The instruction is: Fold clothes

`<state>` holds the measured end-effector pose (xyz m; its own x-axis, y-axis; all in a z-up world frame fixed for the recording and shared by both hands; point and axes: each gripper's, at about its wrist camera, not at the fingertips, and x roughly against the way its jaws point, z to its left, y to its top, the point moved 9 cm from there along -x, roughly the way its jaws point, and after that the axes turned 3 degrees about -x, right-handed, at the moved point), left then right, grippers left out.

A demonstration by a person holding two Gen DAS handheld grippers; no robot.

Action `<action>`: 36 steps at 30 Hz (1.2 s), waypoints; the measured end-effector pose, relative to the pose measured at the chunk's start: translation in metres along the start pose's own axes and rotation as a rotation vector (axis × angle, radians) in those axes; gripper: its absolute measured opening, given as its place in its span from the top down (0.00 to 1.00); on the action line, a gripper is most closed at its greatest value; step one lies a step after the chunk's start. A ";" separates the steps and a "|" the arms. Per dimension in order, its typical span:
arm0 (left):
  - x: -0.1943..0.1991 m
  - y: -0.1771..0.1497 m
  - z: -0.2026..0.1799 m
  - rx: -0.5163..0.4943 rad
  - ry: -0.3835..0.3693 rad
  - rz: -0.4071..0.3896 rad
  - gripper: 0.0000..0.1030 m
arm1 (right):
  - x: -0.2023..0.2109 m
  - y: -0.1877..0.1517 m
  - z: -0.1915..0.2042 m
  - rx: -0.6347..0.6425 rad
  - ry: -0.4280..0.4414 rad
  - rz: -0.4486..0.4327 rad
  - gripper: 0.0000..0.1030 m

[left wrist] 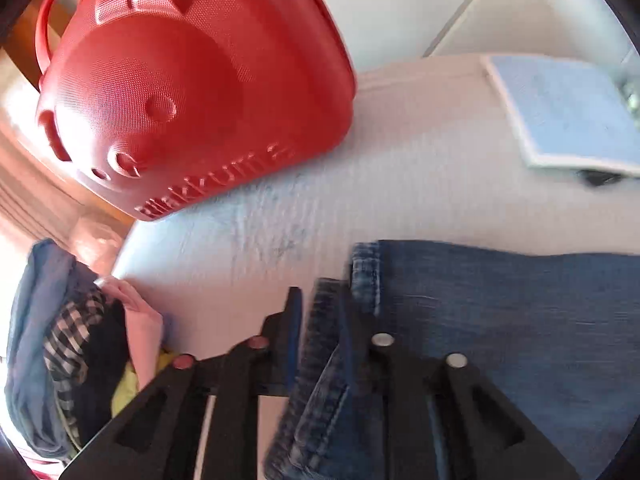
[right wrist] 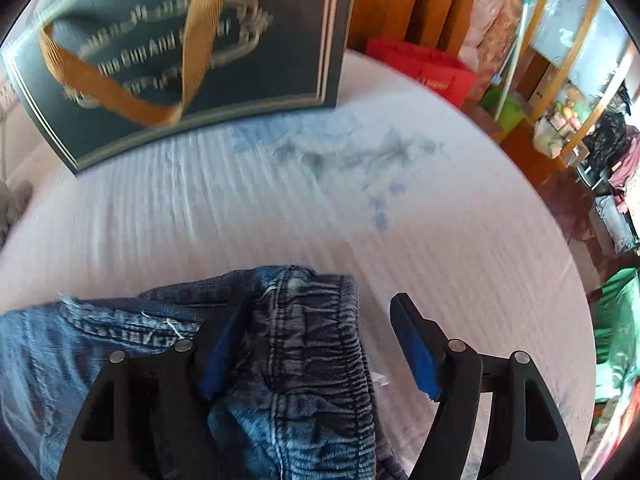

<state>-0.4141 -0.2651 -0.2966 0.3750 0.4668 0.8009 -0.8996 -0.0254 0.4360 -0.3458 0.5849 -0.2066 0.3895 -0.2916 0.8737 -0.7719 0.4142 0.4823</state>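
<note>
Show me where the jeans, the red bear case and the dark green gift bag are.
jeans (left wrist: 500, 320), left wrist view, flat denim panel.
red bear case (left wrist: 192, 92), left wrist view, embossed snout.
dark green gift bag (right wrist: 256, 68), right wrist view, printed front face.
</note>
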 end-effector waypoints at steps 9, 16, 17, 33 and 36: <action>0.021 -0.044 -0.026 -0.013 -0.150 -0.051 0.55 | 0.115 -0.063 0.099 0.225 0.453 -0.042 0.62; 0.019 -0.078 -0.045 -0.053 -0.120 0.023 0.55 | 0.113 -0.151 0.200 0.470 0.565 0.100 0.65; 0.015 -0.079 -0.043 -0.048 -0.120 0.010 0.52 | 0.100 -0.162 0.198 0.487 0.518 0.130 0.65; 0.180 -0.154 -0.272 -0.278 -0.736 -0.122 0.52 | 0.115 -0.179 0.083 0.211 0.455 0.054 0.63; 0.207 -0.162 -0.320 -0.327 -0.773 -0.110 0.52 | 0.117 -0.177 0.055 0.170 0.415 0.035 0.58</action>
<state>-0.2624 0.1187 -0.3324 0.4050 -0.2871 0.8681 -0.8240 0.2970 0.4826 -0.1908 0.4303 -0.1935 0.5038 0.1049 0.8574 -0.8462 0.2598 0.4653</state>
